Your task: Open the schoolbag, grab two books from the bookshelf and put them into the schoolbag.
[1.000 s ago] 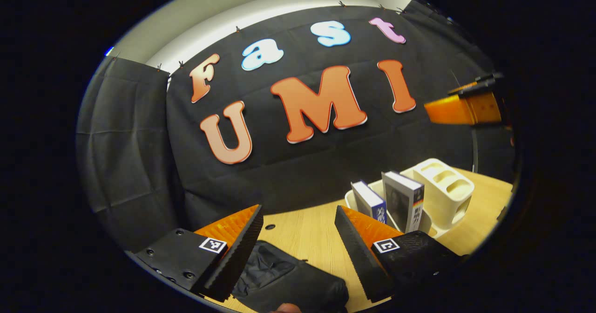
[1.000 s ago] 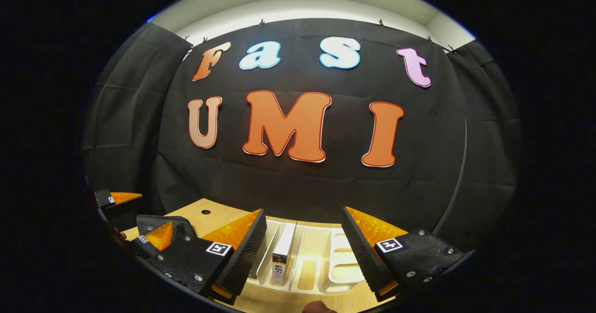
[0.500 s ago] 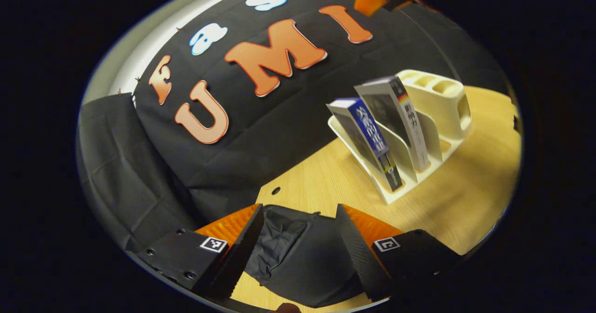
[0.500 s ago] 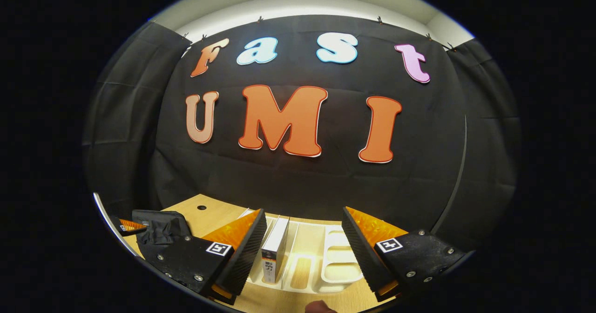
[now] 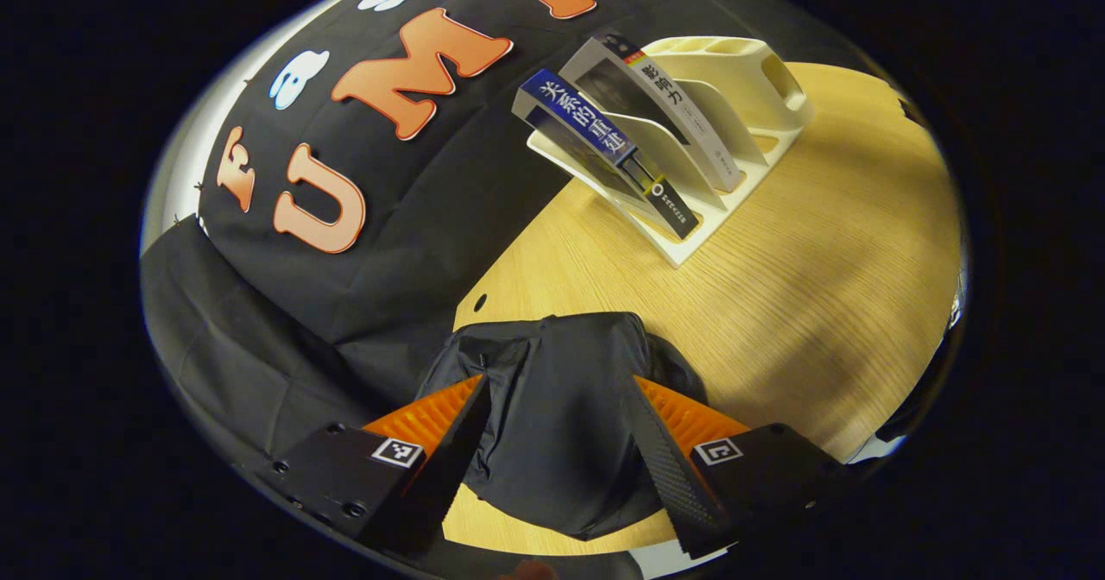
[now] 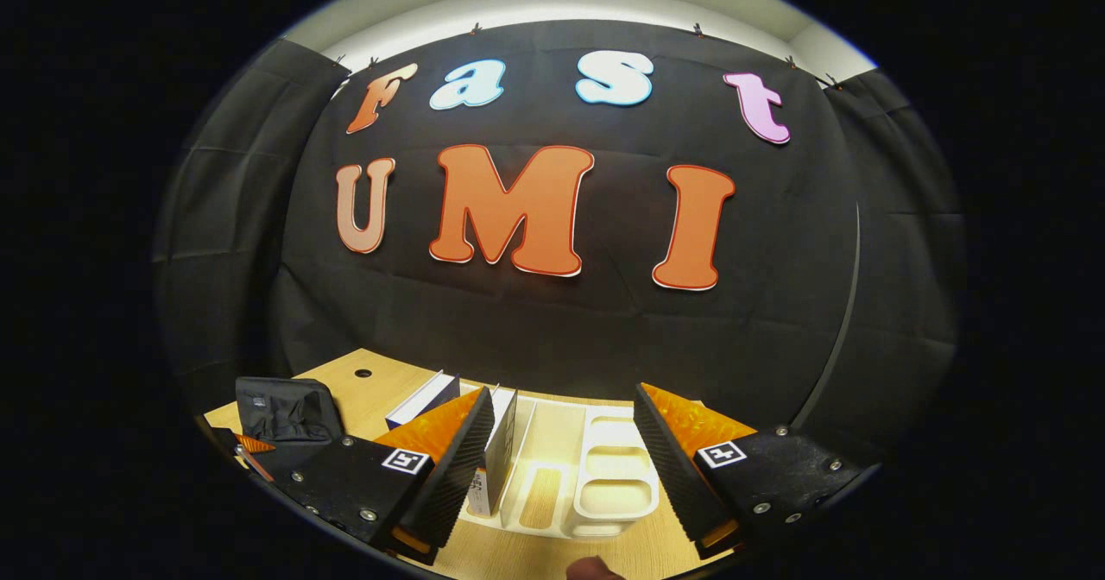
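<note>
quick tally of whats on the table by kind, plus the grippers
books: 2, blue-spined book and grey-covered book
bookshelf: 1
schoolbag: 1
grippers: 2, left gripper and right gripper
total: 6

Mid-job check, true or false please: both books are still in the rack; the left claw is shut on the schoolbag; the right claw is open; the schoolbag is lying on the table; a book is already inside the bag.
1. Both books stand in the rack: true.
2. The left claw is shut on the schoolbag: false, it is open, fingers either side of the bag.
3. The right claw is open: true.
4. The schoolbag lies on the table: true.
5. A book is in the bag: false, both are racked.
</note>
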